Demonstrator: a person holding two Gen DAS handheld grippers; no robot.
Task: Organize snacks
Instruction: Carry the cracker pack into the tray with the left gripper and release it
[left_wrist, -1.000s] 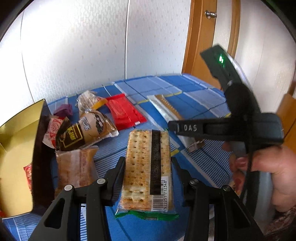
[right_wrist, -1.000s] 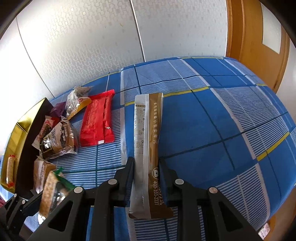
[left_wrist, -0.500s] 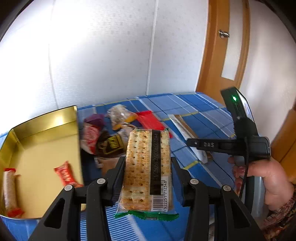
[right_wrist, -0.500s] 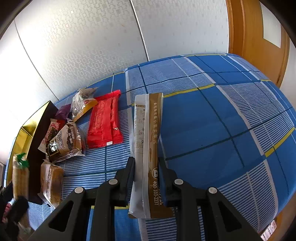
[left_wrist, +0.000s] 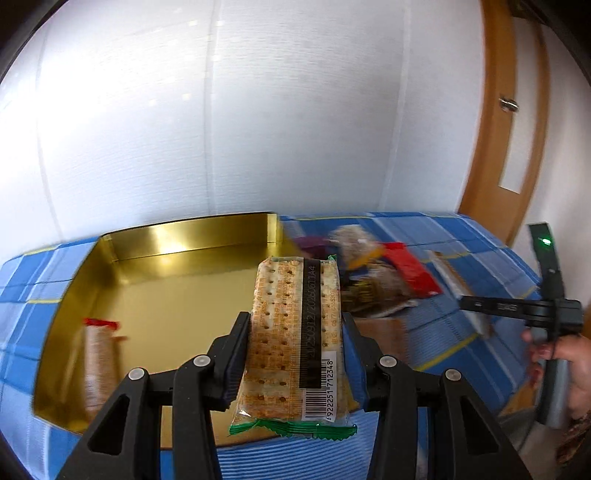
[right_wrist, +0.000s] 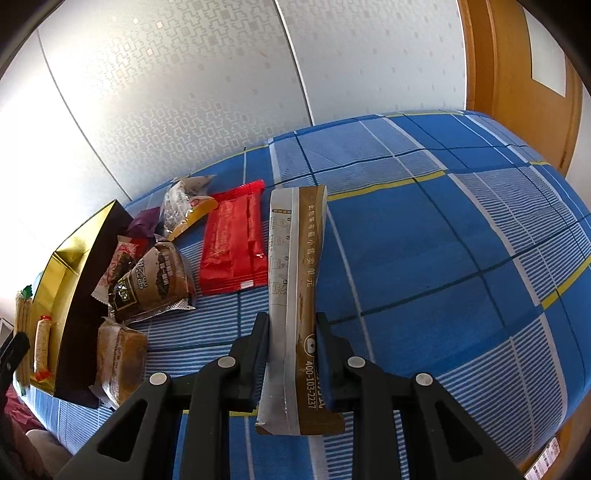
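Blue checked tabletop (right_wrist: 461, 258) below, the left tool (left_wrist: 295, 332) grips a cracker pack (left_wrist: 295, 332) just short of the gold tin (left_wrist: 166, 306), needing lowering and release, while the right tool (right_wrist: 291, 332) clamps a stick sachet (right_wrist: 295, 277).

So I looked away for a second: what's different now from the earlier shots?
The left gripper has carried the cracker pack leftward from above the loose snacks to over the gold tin, grip unchanged. The right gripper stayed put, clamped on the long brown sachet; the red packet and other snacks lie as before.
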